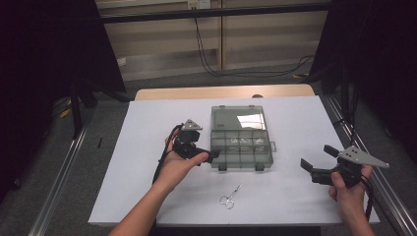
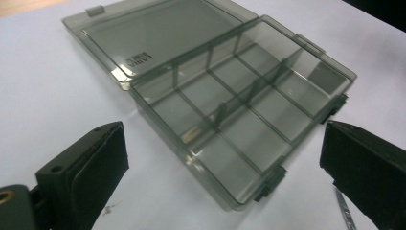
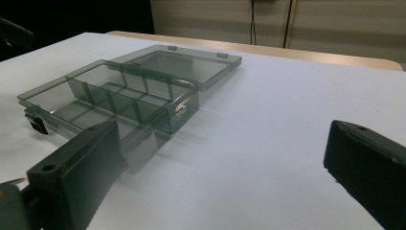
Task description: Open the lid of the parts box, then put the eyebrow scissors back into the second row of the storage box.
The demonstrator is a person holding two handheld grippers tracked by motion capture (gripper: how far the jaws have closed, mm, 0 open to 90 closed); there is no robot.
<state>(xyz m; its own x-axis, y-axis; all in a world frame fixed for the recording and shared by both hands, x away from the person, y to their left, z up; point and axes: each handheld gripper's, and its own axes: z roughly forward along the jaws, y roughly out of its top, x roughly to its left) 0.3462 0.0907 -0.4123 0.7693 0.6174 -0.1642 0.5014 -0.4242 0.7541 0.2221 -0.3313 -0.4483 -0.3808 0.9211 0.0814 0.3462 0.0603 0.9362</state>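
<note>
Smoky translucent plastic organizer box (image 1: 241,147) lies open at the middle of the desk (image 1: 147,128), which is covered by a smooth white sheet over a pale wood top. The box is rectangular and shallow, with thin moulded dividers forming two rows of small square compartments; the flat lid (image 1: 237,118) is folded back flat on the far side, glossy, catching a bright reflection. Dark latch tabs sit along the near wall. Left tool (image 1: 212,156) sits just beside the box's left near corner, its blocky matte black jaws spread apart, nothing between them. Right tool (image 1: 318,158) is held well apart to the right, jaws likewise wide and empty. Small metal scissors (image 1: 230,196), thin-bladed with ring handles, lie on the sheet near the front edge.
</note>
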